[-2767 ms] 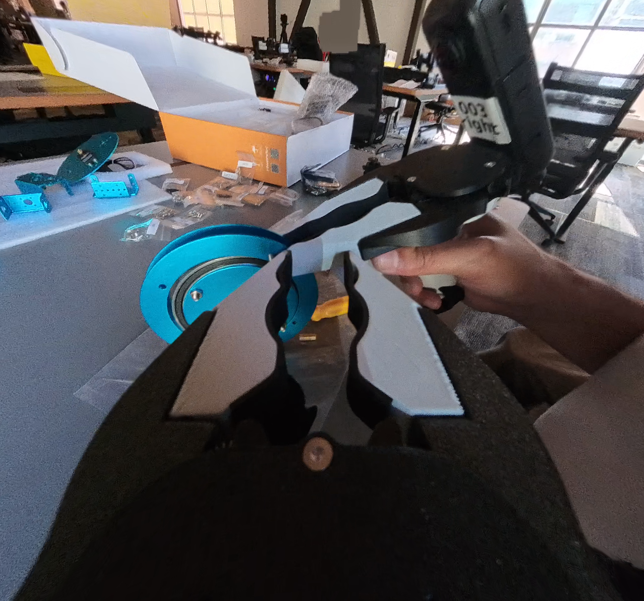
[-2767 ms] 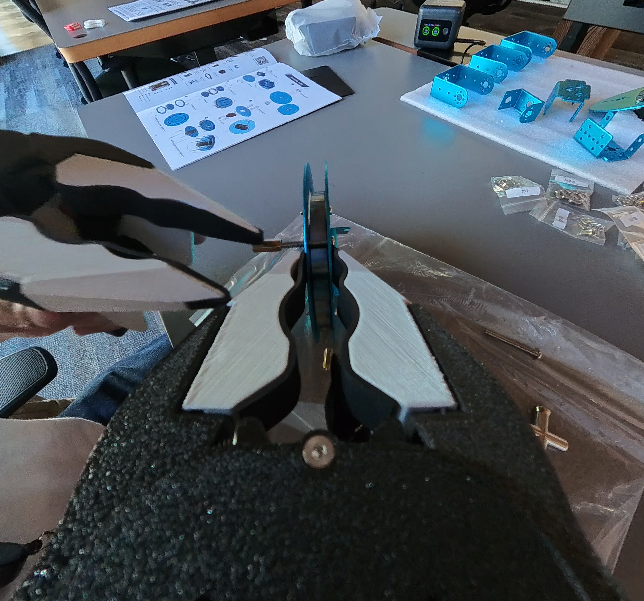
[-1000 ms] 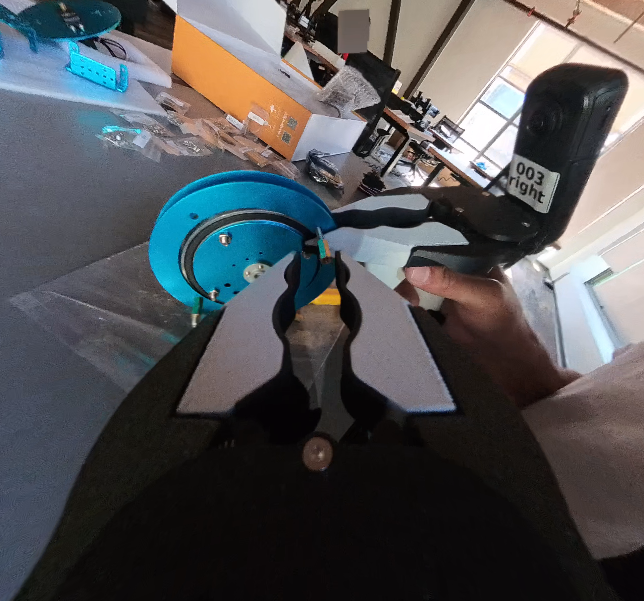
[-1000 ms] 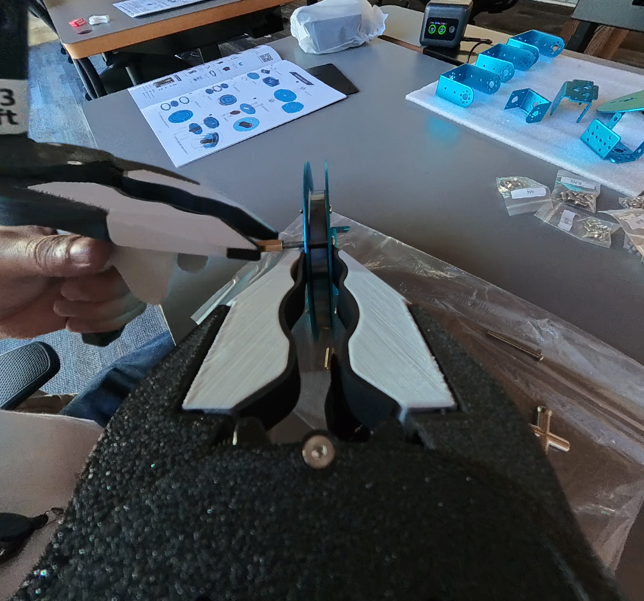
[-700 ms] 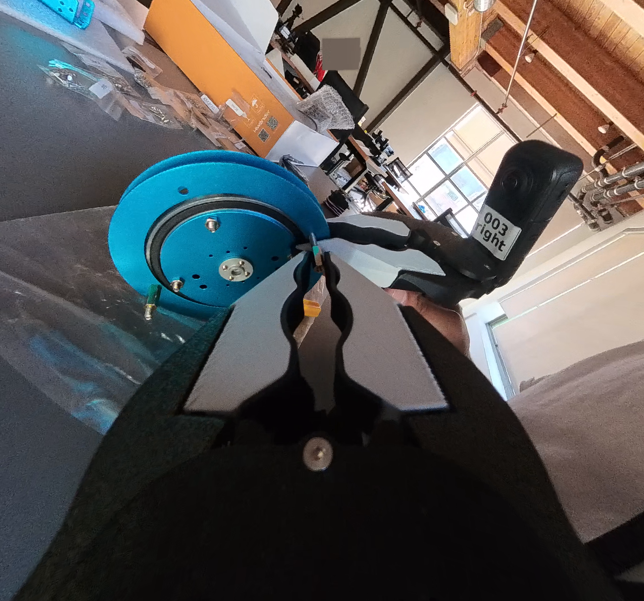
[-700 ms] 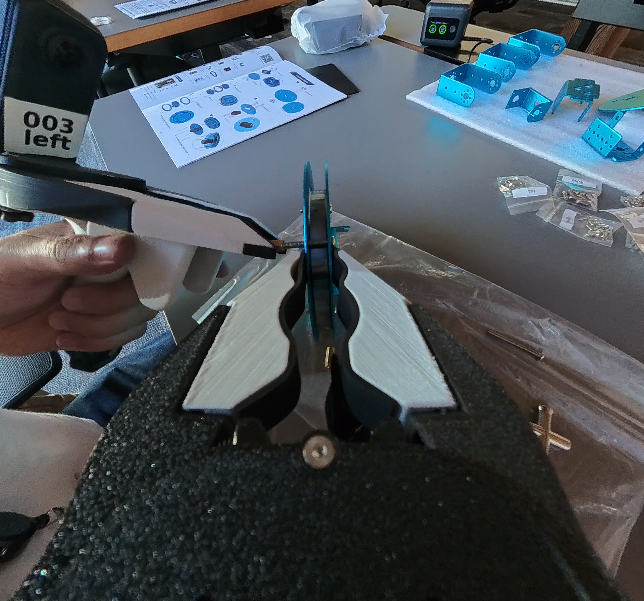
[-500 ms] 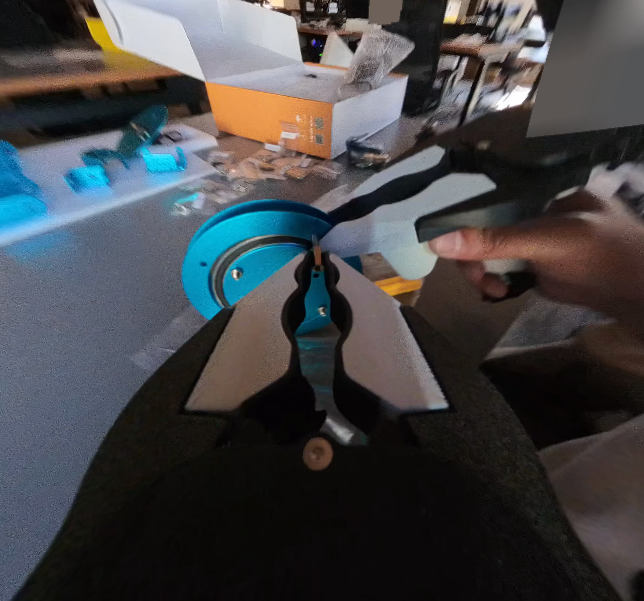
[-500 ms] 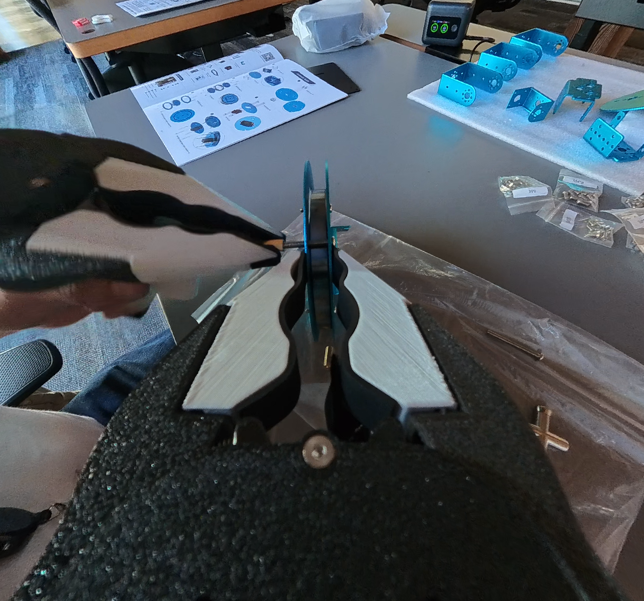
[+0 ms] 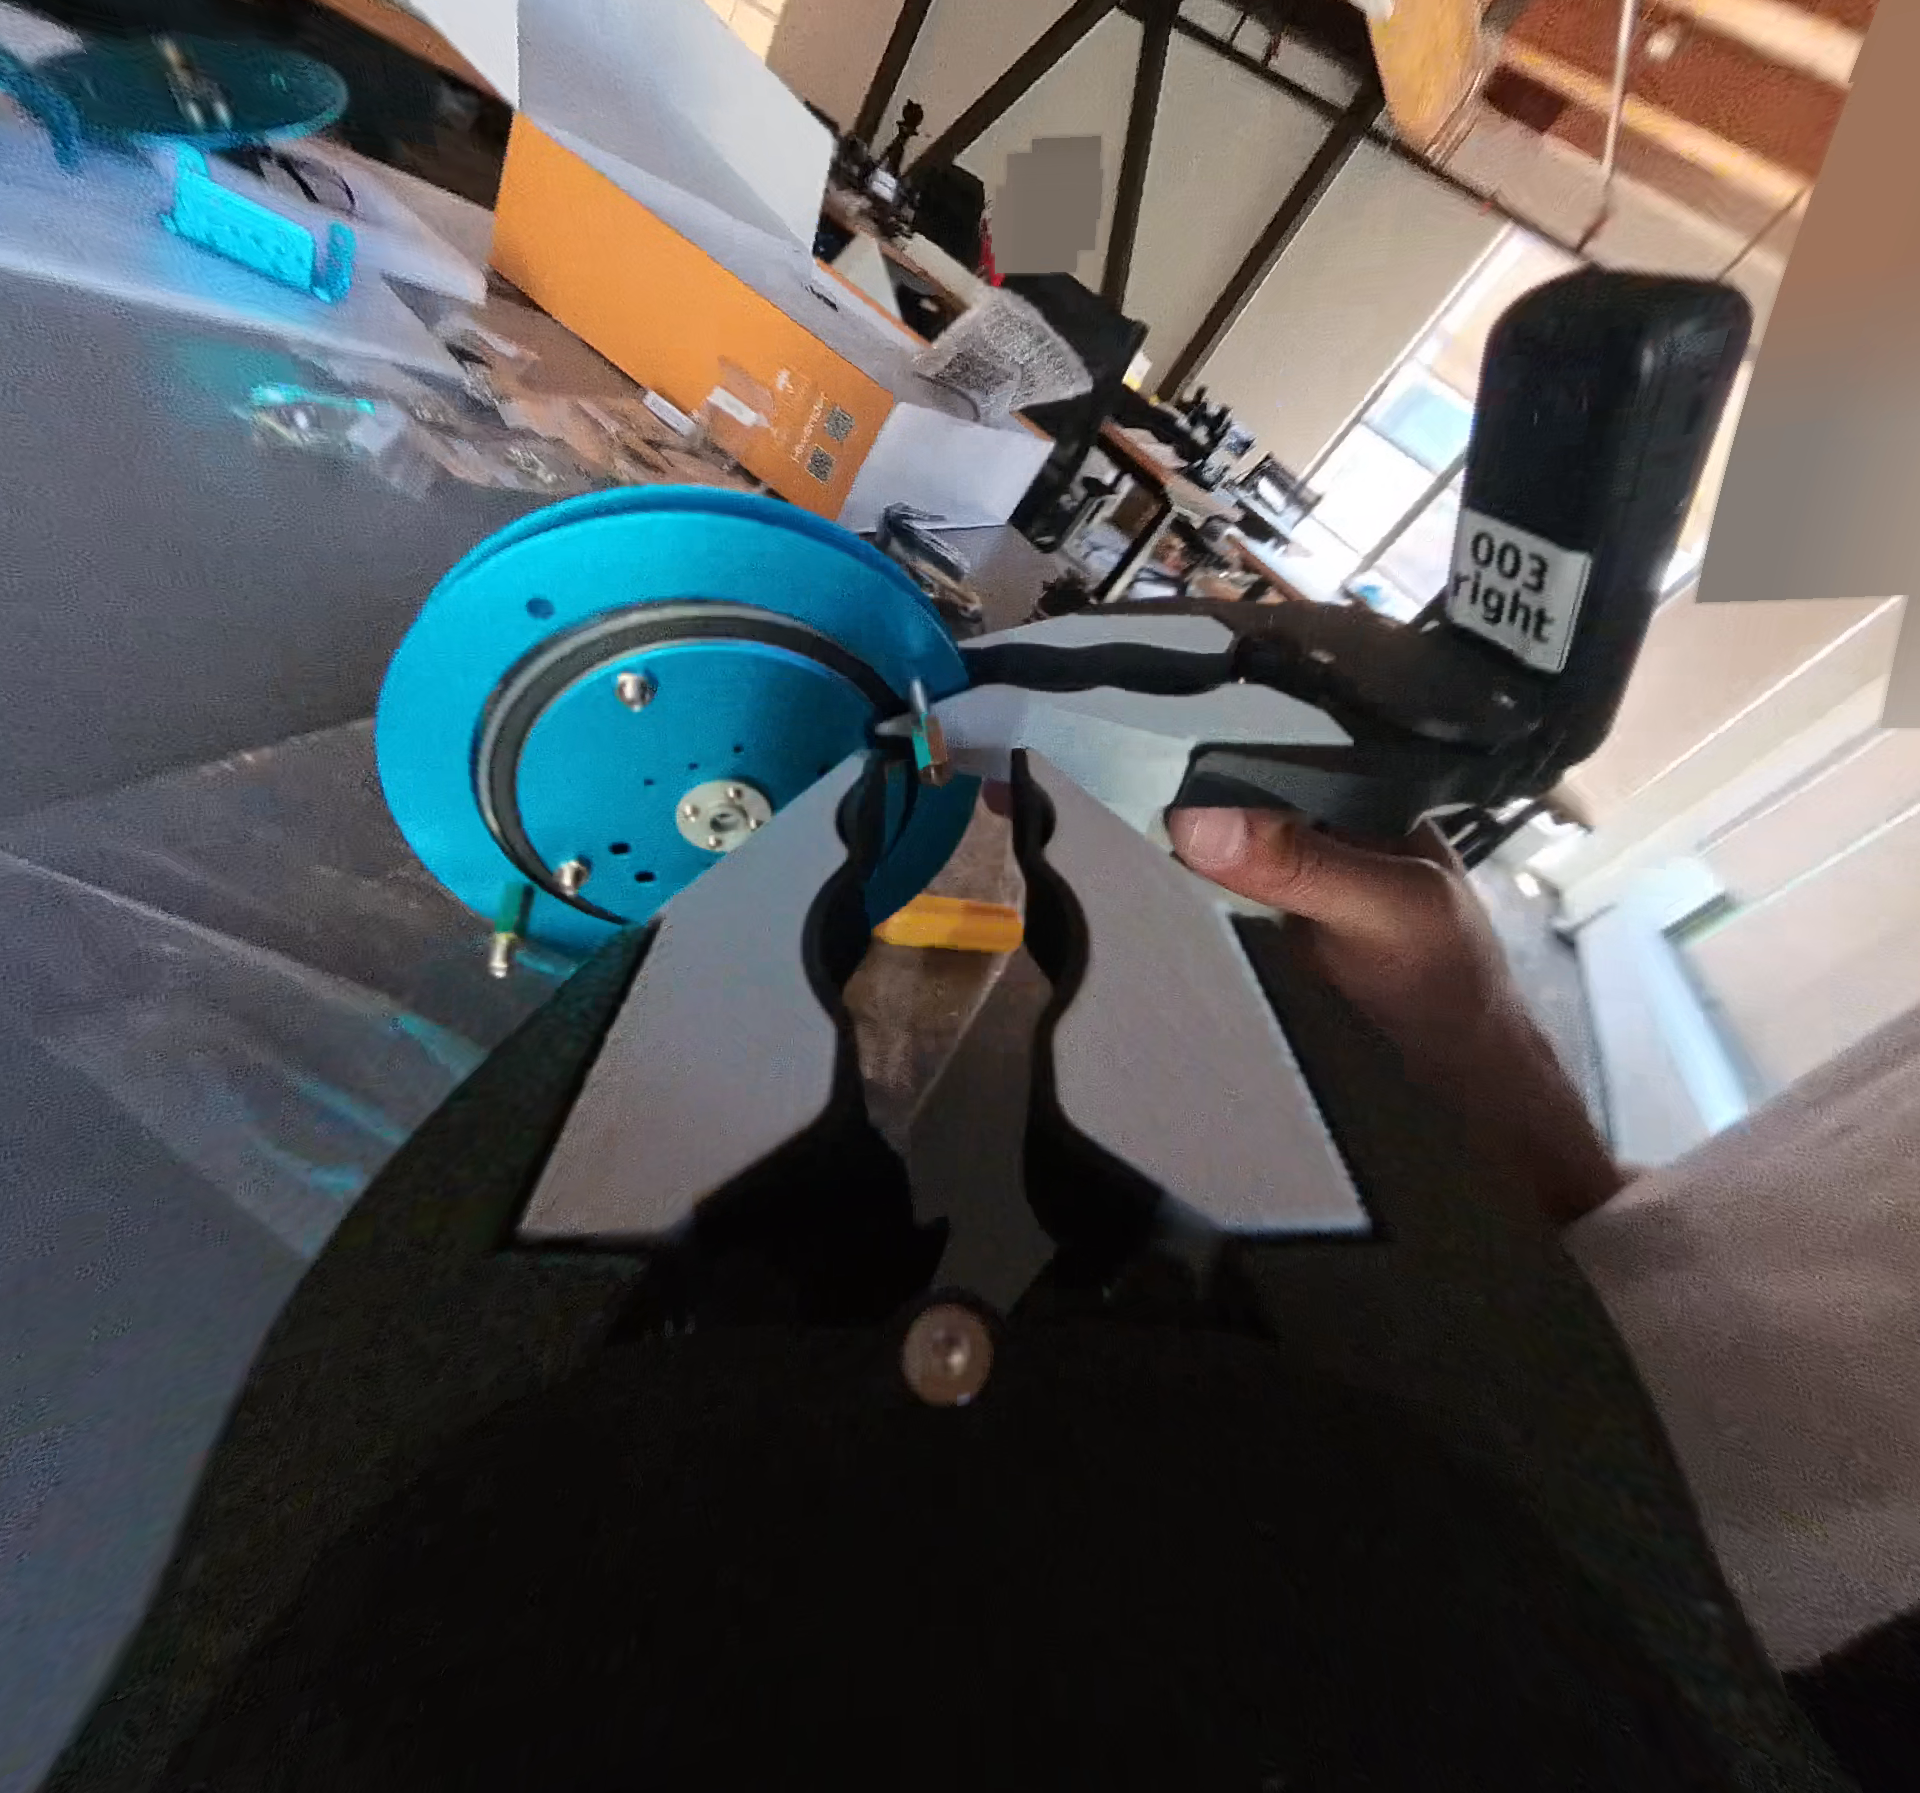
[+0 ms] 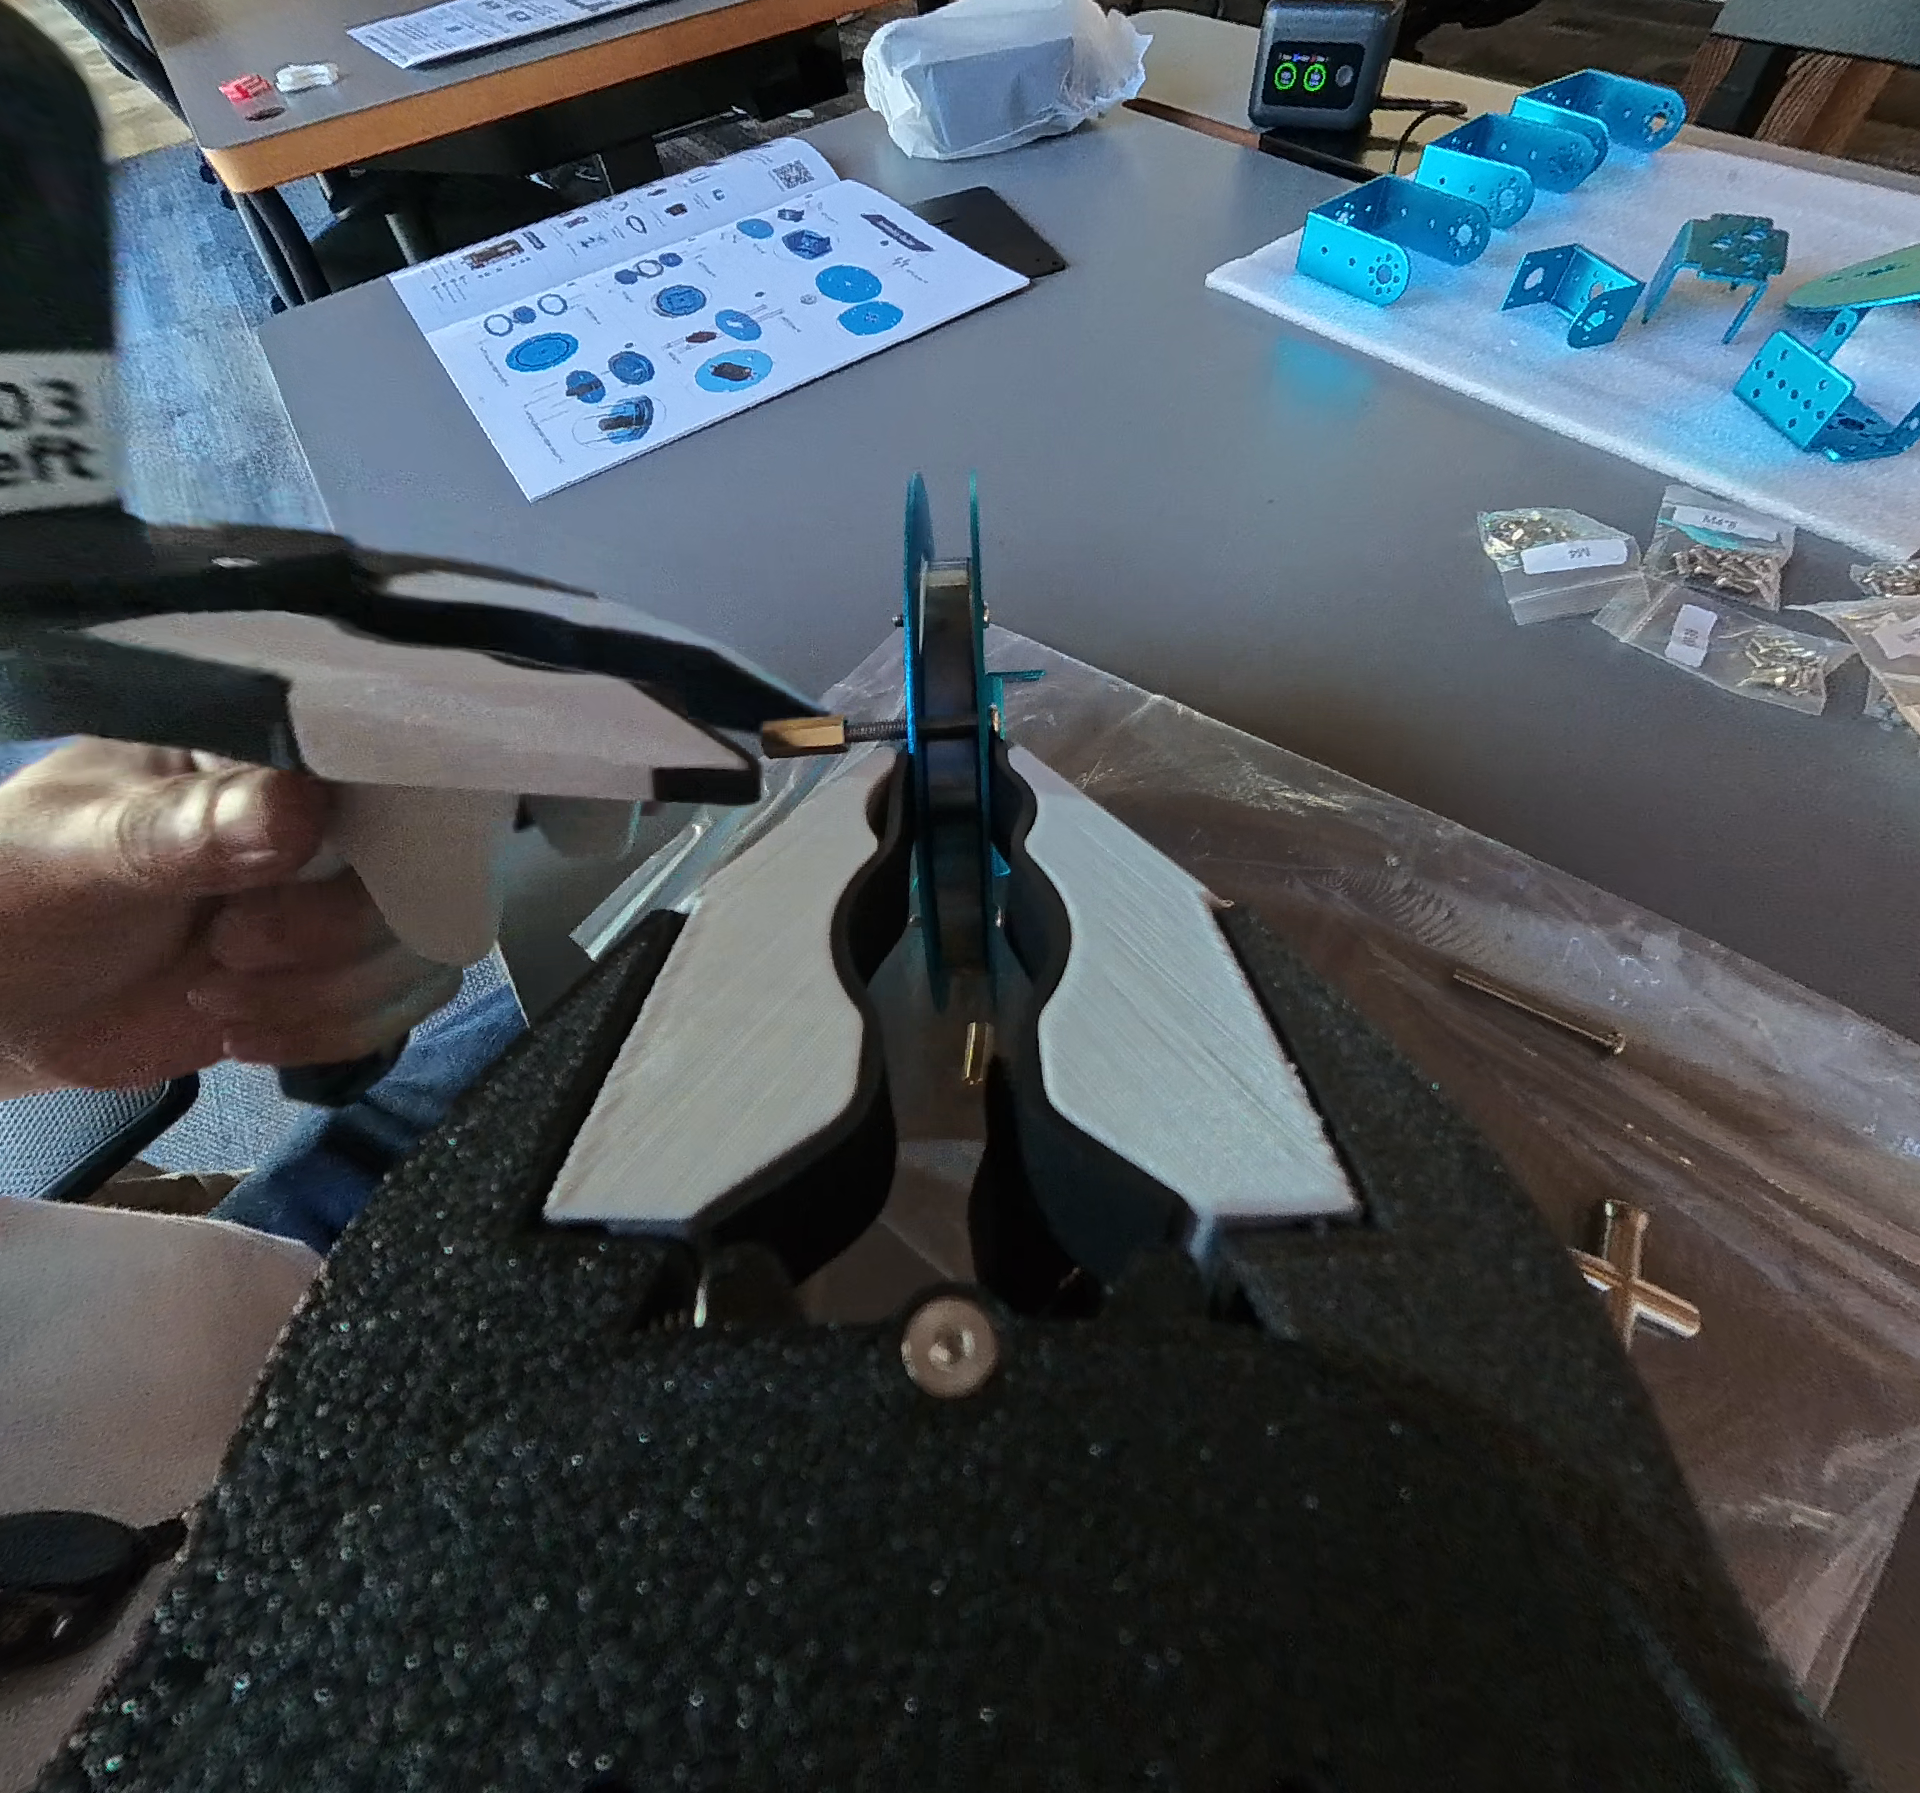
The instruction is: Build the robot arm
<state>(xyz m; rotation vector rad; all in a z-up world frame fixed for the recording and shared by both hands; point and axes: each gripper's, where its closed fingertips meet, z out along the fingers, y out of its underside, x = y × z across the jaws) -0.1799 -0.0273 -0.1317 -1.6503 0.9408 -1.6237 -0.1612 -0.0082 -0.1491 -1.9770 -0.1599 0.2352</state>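
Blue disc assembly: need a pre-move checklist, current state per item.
1. Right gripper grip on the blue disc assembly: ok. The fingers are shut on its rim and the disc stands upright on edge.
2. Brass standoff seated against the disc: not ok. Bare thread shows between them.
3. Left gripper grip on the standoff: not ok. The fingers sit either side of it with gaps.
4. Standoff square to the disc face: ok. It looks perpendicular in the right wrist view.
5. Second standoff at the disc's lower edge tight: cannot tell.
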